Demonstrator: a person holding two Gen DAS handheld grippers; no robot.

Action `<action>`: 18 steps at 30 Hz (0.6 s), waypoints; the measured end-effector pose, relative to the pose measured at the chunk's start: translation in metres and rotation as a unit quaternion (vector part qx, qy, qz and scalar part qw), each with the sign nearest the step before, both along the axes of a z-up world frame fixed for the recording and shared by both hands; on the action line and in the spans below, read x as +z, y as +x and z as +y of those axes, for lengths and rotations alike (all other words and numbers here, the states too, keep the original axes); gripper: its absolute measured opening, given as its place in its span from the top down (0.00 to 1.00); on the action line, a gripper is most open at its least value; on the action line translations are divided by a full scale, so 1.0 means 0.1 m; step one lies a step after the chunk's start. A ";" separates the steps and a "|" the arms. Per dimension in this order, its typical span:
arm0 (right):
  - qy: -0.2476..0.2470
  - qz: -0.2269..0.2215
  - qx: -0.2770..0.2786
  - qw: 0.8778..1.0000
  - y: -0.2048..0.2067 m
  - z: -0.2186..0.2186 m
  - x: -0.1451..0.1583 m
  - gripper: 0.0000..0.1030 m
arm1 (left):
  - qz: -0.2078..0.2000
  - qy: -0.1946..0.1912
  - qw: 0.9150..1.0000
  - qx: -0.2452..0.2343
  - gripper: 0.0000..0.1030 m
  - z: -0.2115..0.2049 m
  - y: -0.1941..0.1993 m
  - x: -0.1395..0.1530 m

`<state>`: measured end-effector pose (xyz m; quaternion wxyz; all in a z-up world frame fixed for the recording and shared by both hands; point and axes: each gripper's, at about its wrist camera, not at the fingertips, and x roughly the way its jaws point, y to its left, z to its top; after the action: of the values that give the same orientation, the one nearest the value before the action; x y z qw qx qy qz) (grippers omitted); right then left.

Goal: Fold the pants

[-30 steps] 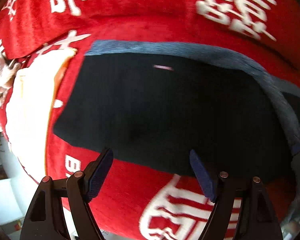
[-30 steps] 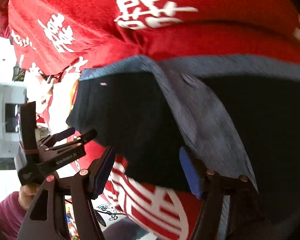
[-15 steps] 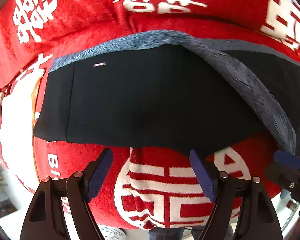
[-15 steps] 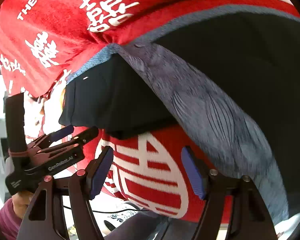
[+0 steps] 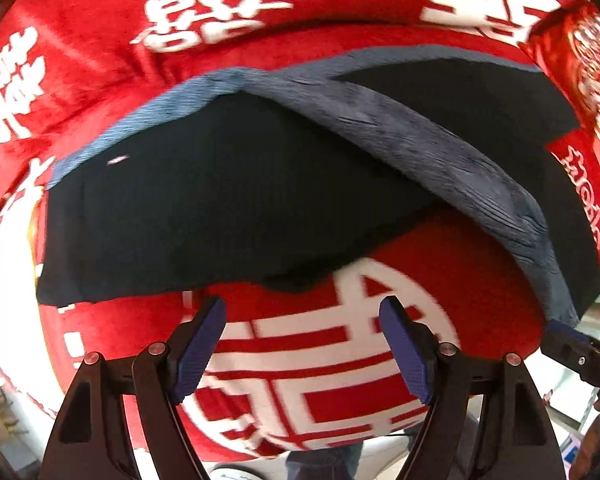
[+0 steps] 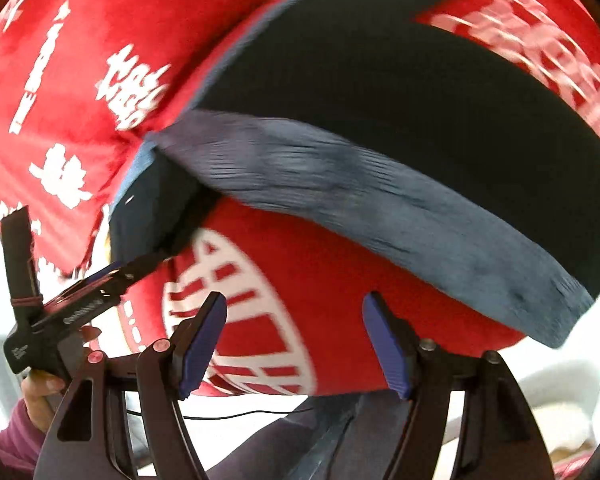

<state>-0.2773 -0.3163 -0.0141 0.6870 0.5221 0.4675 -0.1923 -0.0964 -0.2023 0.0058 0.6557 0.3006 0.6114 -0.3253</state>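
Dark navy pants (image 5: 228, 208) lie flat on a red blanket (image 5: 100, 40), bent in a V. A lighter blue-grey waistband (image 5: 440, 148) runs diagonally across them. My left gripper (image 5: 302, 344) is open and empty, just below the pants' near hem, over the blanket's white emblem. My right gripper (image 6: 294, 340) is open and empty, below the waistband (image 6: 380, 196) and the pants (image 6: 400, 92), apart from them. The left gripper also shows at the left of the right wrist view (image 6: 112, 280), close to the pant leg's edge.
The blanket with white characters (image 6: 132, 84) covers the surface and drops off at the near edge. Below the edge, a cable (image 6: 240, 414) and the person's legs (image 6: 320, 440) show. A patterned red item (image 5: 592, 60) lies at the far right.
Both grippers have pulled back toward the near edge, away from the pants. The pants now sit farther up in both views. Both grippers stay open.
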 end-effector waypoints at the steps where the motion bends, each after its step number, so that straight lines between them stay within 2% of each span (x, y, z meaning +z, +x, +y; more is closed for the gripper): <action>1: 0.003 0.002 -0.013 1.000 -0.12 -0.03 -0.03 0.28 | 0.018 -0.005 1.000 -0.006 0.23 -0.07 -0.06 -0.04; 6: -0.006 0.012 -0.052 0.999 -0.78 -0.22 -0.11 0.28 | 0.098 -0.043 0.994 0.013 0.23 -0.39 -0.22 -0.16; 9: -0.002 0.024 -0.075 0.997 -1.15 -0.37 -0.21 0.28 | 0.122 -0.060 0.990 0.023 0.23 -0.63 -0.36 -0.18; 13: 0.018 0.015 -0.122 0.992 -1.58 -0.51 -0.42 0.28 | 0.133 -0.062 0.989 0.002 0.23 -0.85 -0.52 -0.27; 18: 0.046 -0.008 -0.142 0.989 -1.80 -0.57 -0.70 0.28 | 0.151 -0.052 0.987 0.007 0.23 -0.93 -0.63 -0.43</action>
<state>-0.4571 -0.3733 -0.0839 0.6320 0.6155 0.3913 -0.2620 -0.1597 -0.2955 -0.0375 0.5727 0.2092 0.6881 -0.3934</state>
